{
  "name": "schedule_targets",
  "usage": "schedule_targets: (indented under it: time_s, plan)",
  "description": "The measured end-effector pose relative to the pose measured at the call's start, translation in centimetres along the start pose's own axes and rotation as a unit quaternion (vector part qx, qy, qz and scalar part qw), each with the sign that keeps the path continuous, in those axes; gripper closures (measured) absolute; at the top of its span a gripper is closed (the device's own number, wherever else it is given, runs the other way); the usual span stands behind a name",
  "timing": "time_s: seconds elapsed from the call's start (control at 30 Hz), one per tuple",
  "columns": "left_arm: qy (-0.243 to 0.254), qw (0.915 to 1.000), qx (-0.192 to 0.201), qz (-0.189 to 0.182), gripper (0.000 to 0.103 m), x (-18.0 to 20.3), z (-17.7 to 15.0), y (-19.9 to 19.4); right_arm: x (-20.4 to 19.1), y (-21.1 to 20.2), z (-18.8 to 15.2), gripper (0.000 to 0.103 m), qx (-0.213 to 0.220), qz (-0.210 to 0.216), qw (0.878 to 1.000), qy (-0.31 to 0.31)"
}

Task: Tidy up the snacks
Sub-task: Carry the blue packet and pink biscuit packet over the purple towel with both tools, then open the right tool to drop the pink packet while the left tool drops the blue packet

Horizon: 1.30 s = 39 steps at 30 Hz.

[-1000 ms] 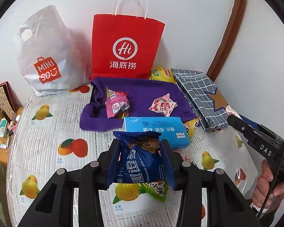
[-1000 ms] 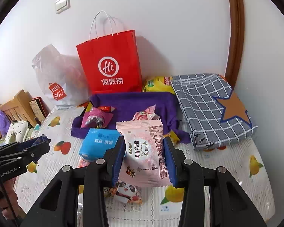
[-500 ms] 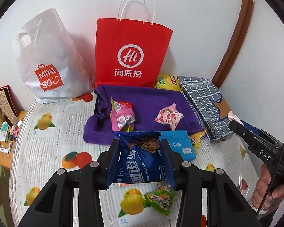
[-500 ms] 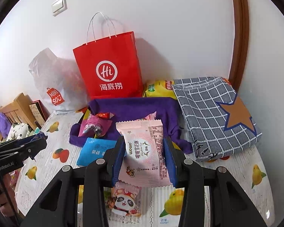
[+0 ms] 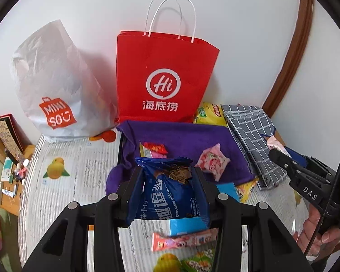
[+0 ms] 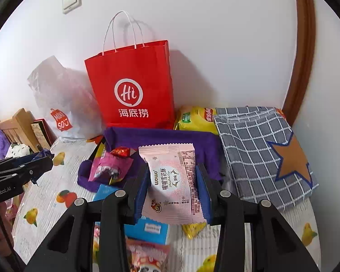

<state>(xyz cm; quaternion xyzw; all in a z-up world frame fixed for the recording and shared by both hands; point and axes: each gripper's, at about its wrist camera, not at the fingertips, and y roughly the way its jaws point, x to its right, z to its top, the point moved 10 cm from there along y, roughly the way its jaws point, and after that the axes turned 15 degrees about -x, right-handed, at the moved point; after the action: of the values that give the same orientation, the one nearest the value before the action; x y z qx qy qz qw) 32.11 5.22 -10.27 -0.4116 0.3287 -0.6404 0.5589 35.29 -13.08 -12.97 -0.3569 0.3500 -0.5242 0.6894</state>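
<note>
My left gripper [image 5: 168, 192] is shut on a blue chocolate chip cookie packet [image 5: 170, 201], held above the table in front of the purple towel [image 5: 183, 136]. My right gripper [image 6: 173, 188] is shut on a pale pink snack packet [image 6: 172, 181], also held in the air. A red paper bag [image 5: 163, 77] [image 6: 133, 86] stands open against the wall behind the towel. A small pink candy packet [image 5: 212, 161] and a magenta snack packet [image 6: 108, 166] lie on the towel. The right gripper shows at the right of the left wrist view [image 5: 283, 161].
A white Miniso plastic bag [image 5: 54, 86] stands left of the red bag. A yellow chip bag [image 6: 196, 119] and a grey checked cloth [image 6: 260, 149] lie at the right. A light blue box [image 6: 147, 229] and more small snacks [image 5: 183, 241] lie on the fruit-print tablecloth [image 5: 63, 181].
Both grippers have moved forward toward the red bag, each keeping its packet. The towel and bags now look nearer, and the blue box has slid under the grippers.
</note>
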Motion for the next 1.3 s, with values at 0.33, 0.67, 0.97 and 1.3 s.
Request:
schedule_targets:
  time_s: [0.33, 0.67, 0.97, 1.3]
  plan:
    - [0.002, 1.0000, -0.005, 0.008, 0.062, -0.3, 4.2, 2.5, 0.1, 3.5, 3.5, 0.062, -0.011, 0.008, 1.000, 0.011]
    - [-0.001, 0.9999, -0.012, 0.003, 0.062, -0.6, 7.9, 5.9, 1.0, 6.5, 7.4, 0.062, -0.015, 0.013, 1.000, 0.022]
    - [-0.011, 0.9975, -0.070, 0.001, 0.062, -1.9, 7.0, 11.6, 2.7, 11.4, 6.7, 0.062, -0.064, -0.014, 0.998, 0.020]
    - [-0.028, 0.9972, -0.069, 0.003, 0.062, -3.8, 7.3, 11.7, 4.0, 13.9, 5.6, 0.062, -0.094, -0.024, 0.995, 0.012]
